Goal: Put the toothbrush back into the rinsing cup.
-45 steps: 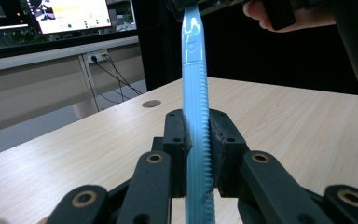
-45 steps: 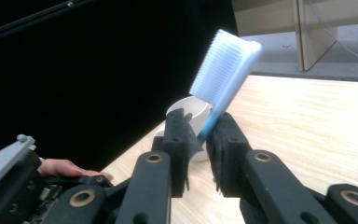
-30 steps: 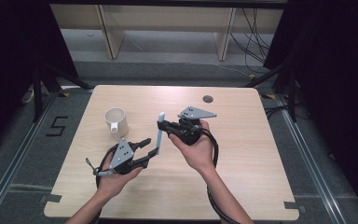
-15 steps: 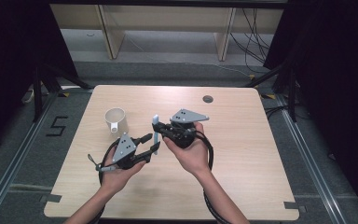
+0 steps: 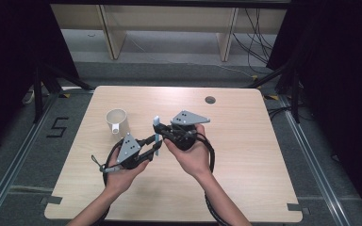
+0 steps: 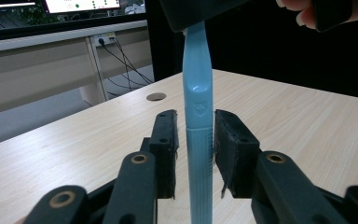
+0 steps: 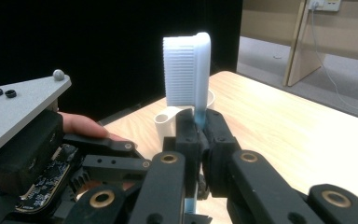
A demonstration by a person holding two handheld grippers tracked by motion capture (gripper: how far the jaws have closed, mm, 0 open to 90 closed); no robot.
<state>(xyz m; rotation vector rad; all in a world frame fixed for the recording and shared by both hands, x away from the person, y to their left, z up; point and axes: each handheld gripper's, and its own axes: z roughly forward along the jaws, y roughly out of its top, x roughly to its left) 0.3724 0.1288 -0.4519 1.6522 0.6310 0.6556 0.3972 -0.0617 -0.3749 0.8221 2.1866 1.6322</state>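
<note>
A toothbrush (image 5: 156,134) with a light blue handle and white bristles stands upright above the table's middle, head up. My right gripper (image 5: 161,133) is shut on the handle just below the head (image 7: 186,74). My left gripper (image 5: 153,147) reaches in from the left at the lower handle. In the left gripper view the handle (image 6: 198,70) stands between the two pads (image 6: 165,140). The left gripper's jaws have just been closing. A thin gap shows at one pad and the other is almost touching. A white cup (image 5: 117,121) stands on the table to the left.
The wooden table (image 5: 264,155) has a round cable hole (image 5: 210,100) near its far edge. Cables loop from both grippers beside the person's forearms. Dark curtains flank the table, and shelving legs and wires lie on the floor behind it.
The left gripper has moved up and right to the toothbrush, and its jaws have narrowed around the handle. The right gripper has shifted slightly left with the toothbrush.
</note>
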